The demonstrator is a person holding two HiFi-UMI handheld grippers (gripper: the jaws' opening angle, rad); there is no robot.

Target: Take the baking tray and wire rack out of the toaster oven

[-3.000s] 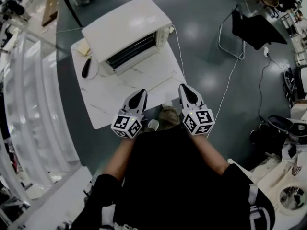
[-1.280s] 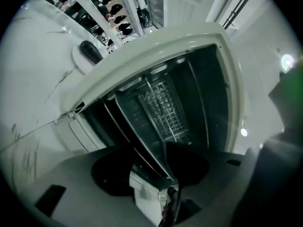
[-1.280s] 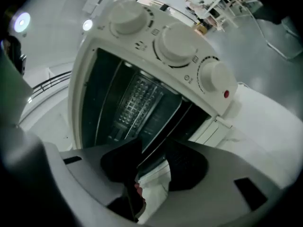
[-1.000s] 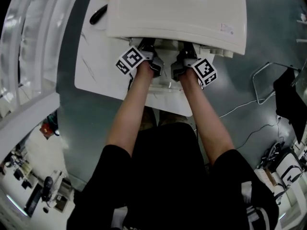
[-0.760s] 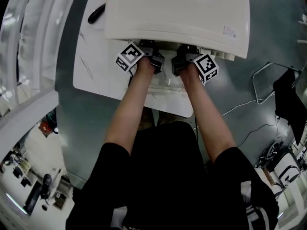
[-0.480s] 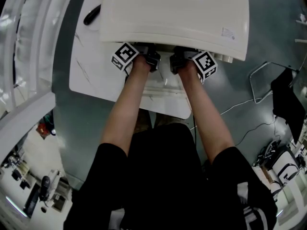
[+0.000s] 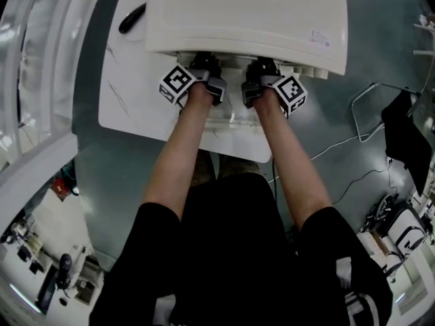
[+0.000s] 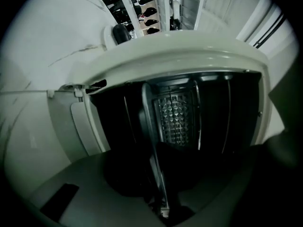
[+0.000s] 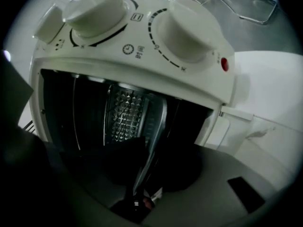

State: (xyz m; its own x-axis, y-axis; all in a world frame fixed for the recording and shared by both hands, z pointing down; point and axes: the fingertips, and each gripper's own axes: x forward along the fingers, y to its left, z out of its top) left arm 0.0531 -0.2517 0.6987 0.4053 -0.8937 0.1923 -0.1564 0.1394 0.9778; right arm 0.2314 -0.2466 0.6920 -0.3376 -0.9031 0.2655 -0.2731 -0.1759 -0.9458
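Biggest thing first: a white marble-look counter is seen from above, with a white toaster oven parked on it and taking up most of the top of the head view. Its door looks to be folded down toward the person, so the dark cavity is wide open in both gripper views.

The baking tray is sitting inside that cavity, only its thin metal front rim reaching the mouth. An embossed, diamond-patterned panel can be made out behind it at the back of the oven.

Both grippers are pushed in side by side at the oven mouth, just under the overhang of the top. The left gripper has its fingers closed down on the tray's rim, which is seen running straight between them. Same deal for the right gripper: fingers pinched on the rim, a bit further along it.

Smaller stuff: two big white knobs and a red indicator light are seen on the control panel. A black object is lying on the counter beside the oven, well apart from the grippers.
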